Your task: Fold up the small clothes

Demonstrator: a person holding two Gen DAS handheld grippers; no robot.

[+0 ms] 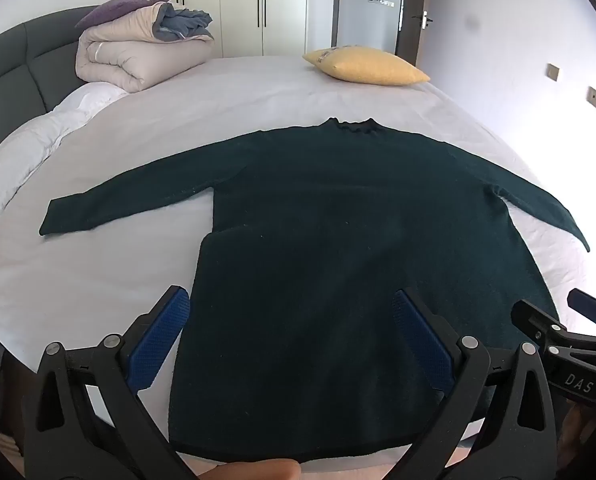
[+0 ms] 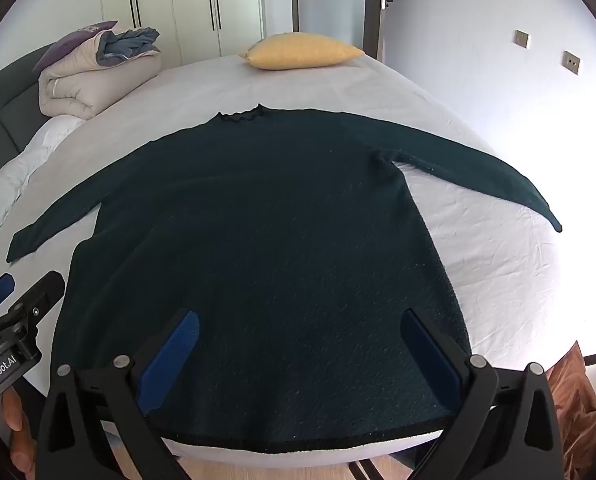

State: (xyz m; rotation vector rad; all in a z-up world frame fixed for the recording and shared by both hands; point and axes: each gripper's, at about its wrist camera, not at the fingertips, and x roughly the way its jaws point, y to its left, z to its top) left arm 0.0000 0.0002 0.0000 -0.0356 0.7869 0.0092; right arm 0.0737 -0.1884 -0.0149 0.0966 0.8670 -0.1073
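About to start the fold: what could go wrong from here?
1. The sweater hem lies at the bed edge, so a pull towards you may drag it off.
2. Left gripper and right gripper hover close together and could collide.
3. The sleeves are spread wide, so each needs a long reach.

both wrist views look steeply down from the bed's (image 1: 258,92) foot, sharing the sweater (image 1: 338,220).

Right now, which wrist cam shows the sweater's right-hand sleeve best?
Right wrist view: the sleeve lies whole from shoulder to cuff, well inside the frame on the bed sheet. The left wrist view shows the same sleeve too, but squeezed against the fisheye edge and more distorted.
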